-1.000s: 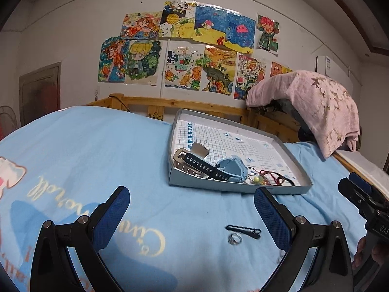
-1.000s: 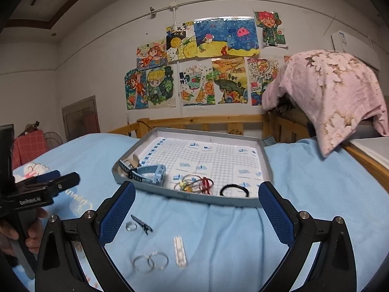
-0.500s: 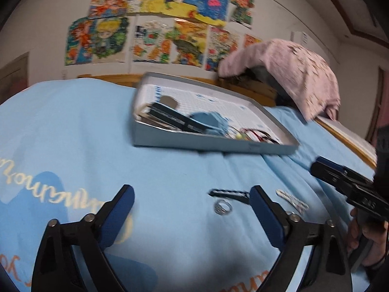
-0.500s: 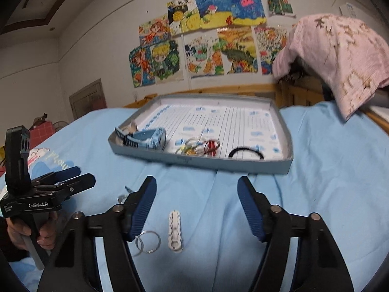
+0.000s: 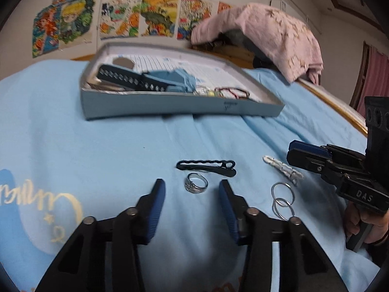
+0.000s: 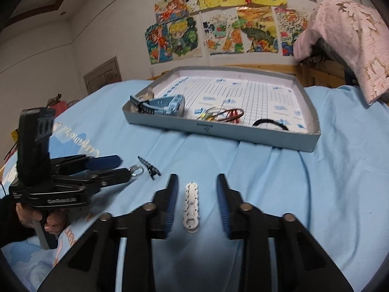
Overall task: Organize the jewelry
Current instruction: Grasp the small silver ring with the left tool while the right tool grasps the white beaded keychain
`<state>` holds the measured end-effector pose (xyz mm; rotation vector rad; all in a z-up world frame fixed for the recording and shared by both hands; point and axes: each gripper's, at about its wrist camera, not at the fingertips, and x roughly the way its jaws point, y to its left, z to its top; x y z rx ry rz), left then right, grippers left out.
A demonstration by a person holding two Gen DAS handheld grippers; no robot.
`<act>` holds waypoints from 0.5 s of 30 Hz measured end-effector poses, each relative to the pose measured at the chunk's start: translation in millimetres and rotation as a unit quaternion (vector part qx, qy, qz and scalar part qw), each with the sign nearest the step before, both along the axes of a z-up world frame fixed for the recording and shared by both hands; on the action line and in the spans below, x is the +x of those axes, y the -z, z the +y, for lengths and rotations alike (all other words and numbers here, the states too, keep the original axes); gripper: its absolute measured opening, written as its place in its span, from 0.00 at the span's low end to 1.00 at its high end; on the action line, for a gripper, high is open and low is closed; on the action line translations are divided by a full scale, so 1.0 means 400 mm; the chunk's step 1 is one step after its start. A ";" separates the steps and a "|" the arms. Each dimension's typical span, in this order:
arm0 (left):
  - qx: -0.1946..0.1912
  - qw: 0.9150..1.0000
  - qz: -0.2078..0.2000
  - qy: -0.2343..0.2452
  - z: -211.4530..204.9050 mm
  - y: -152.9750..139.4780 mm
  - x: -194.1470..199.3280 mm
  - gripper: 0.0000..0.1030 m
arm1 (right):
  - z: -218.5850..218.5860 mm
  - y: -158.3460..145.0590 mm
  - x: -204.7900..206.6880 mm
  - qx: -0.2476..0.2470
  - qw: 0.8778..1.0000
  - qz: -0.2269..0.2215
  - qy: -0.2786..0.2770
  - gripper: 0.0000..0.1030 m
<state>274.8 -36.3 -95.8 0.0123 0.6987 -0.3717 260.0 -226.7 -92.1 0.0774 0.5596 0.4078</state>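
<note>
Silver metal ring [image 5: 195, 185] lies on the light-blue bedsheet [image 5: 97, 150], between the parted tips of the left gripper [image 5: 192, 188] — untouched, sheet showing on both sides. Black wavy hair clip [image 5: 206, 168] just beyond. Right gripper [image 6: 196, 187] likewise straddles the white perforated clip [image 6: 191, 205], narrow gaps. Grey cardboard tray [image 5: 182, 104] well apart, near edge facing.

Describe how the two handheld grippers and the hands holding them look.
Both are black linkage frames with silver pivot pins and ribbed blue pads. The left gripper carries white lettering on its side and a tall black block on top; the right gripper reads "DAS". Bare fingers of the left hand wrap a grey grip; a dark sleeve shows.
</note>
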 end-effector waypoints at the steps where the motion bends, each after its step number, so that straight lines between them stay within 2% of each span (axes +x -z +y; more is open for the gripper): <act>1: 0.000 1.000 0.004 0.000 -0.001 0.002 0.005 0.38 | 0.002 0.003 0.000 -0.002 1.000 0.004 -0.002 0.22; 7: 0.011 1.000 0.014 0.002 -0.014 0.011 0.019 0.37 | 0.012 0.017 0.003 -0.008 1.000 0.023 -0.009 0.22; 12: 0.015 1.000 0.019 0.002 -0.016 0.017 0.019 0.21 | 0.011 0.032 0.009 -0.008 0.999 0.043 -0.011 0.22; 15: 0.014 1.000 0.019 0.003 -0.015 0.018 0.019 0.19 | 0.015 0.036 0.012 -0.009 0.999 0.051 -0.015 0.22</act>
